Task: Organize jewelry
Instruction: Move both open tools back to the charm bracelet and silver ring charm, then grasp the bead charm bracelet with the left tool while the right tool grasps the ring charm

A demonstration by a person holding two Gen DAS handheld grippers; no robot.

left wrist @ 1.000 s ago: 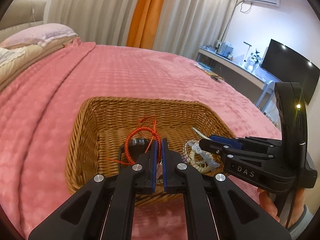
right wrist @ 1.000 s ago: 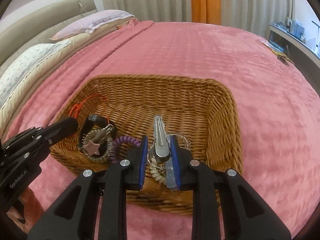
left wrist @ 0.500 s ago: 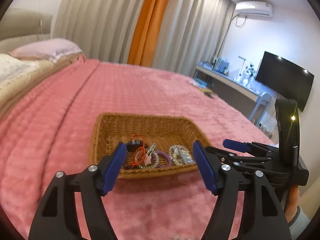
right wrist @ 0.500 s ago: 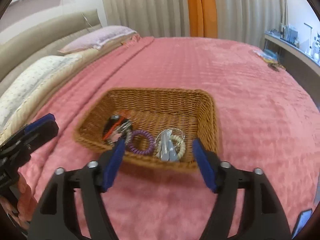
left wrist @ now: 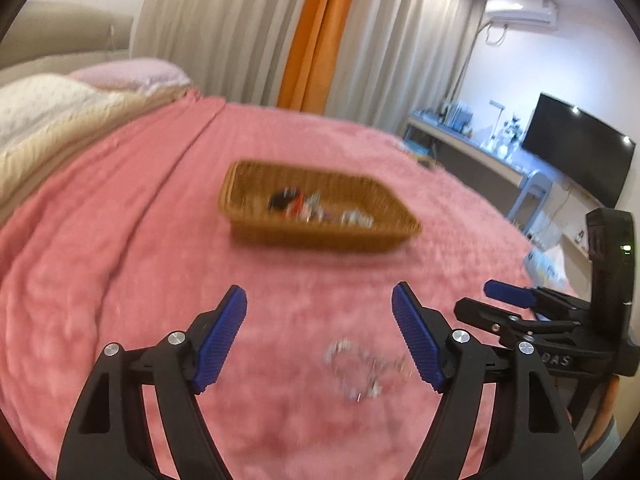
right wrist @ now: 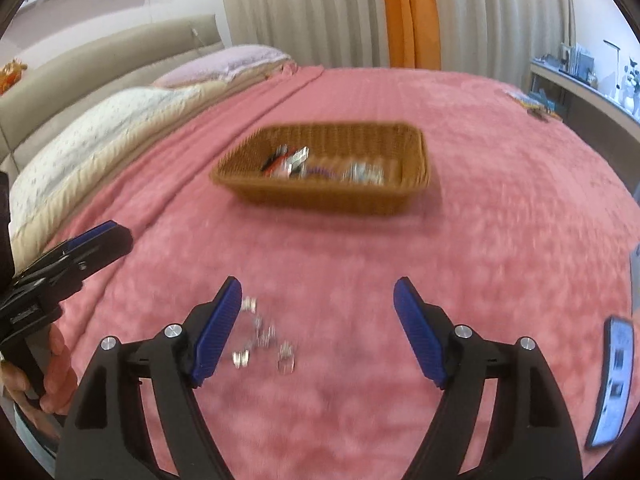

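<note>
Pink bedspread (left wrist: 120,280) fills most of what I see through both wrist views, blurred throughout. On it, a little above the middle of each frame, sits the wicker basket (left wrist: 256,184), and inside it lies a small heap of jewelry (left wrist: 316,208): dark, red, purple and silvery bits that I cannot tell apart. My left gripper (left wrist: 320,336) has its blue pads spread wide with nothing between them; its jaws have just been opening. Low in the left wrist frame, just inside the right-hand pad, a loose silvery chain (left wrist: 360,368) lies on the bedspread, well apart from the basket. My right gripper (right wrist: 318,334) is spread just as wide and empty, jaws likewise fresh from opening. In the right wrist frame the same chain (right wrist: 264,340) lies beside the left-hand pad, partly hidden behind it. The right gripper also shows at the right edge of the left wrist frame, and the left gripper at the left edge of the right wrist frame, with a hand (right wrist: 52,376) around its handle. A phone (right wrist: 614,380) lies on the bedspread at the lower right of the right wrist frame. Pillows (right wrist: 120,116) sit at the upper left.
</note>
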